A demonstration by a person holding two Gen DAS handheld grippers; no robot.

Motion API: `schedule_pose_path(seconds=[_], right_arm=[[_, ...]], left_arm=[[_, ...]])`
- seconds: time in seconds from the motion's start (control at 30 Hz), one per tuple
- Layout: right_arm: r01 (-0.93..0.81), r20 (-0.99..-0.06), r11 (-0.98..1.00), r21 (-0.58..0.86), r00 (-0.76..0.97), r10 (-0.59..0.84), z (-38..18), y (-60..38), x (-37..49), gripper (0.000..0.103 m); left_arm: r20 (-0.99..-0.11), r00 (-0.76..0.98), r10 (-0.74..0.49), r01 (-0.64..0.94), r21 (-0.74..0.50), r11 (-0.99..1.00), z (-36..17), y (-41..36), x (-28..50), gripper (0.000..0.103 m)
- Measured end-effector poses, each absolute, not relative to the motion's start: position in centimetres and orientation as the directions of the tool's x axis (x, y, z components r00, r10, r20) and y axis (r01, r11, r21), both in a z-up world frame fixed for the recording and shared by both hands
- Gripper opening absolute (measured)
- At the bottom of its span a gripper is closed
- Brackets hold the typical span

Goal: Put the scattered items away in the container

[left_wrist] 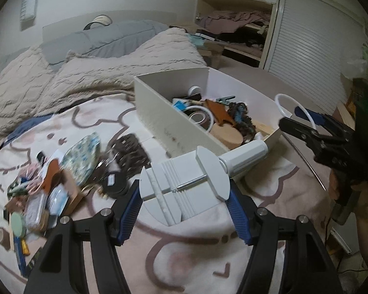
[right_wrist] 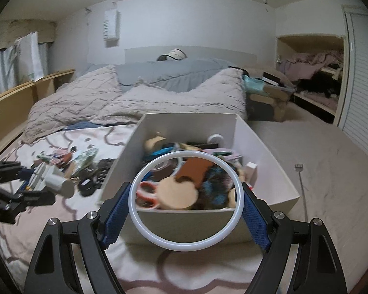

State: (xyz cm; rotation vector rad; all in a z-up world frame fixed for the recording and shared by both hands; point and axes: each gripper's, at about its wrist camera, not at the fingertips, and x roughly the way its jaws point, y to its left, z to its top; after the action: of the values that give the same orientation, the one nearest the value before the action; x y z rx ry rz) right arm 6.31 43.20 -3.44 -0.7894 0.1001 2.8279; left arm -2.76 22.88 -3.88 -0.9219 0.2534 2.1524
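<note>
The container [right_wrist: 257, 147] sits on the bed [right_wrist: 61, 220]; scattered items [left_wrist: 49, 183] lie to its left, pillows [right_wrist: 159, 93] behind it.

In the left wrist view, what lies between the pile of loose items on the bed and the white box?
In the left wrist view, only bare patterned blanket separates the pile from the white box; the dark woven piece at the pile's edge sits nearest the box wall.

A rumpled bed [right_wrist: 135, 98] is being shown ahead of the claw, a louvred closet door [right_wrist: 363, 103] standing to its right beside carpeted floor [right_wrist: 319, 152].
</note>
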Motion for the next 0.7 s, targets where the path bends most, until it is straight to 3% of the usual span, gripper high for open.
schedule_pose_path(seconds=[0.7], right_arm=[[-0.277, -0.7, -0.957, 0.09, -0.701, 0.137, -2.7, 50.9, -5.7, 0.084]], left_arm=[[-0.685, -0.406, 0.604, -0.757, -0.118, -0.643, -3.8, 30.5, -4.8, 0.066]])
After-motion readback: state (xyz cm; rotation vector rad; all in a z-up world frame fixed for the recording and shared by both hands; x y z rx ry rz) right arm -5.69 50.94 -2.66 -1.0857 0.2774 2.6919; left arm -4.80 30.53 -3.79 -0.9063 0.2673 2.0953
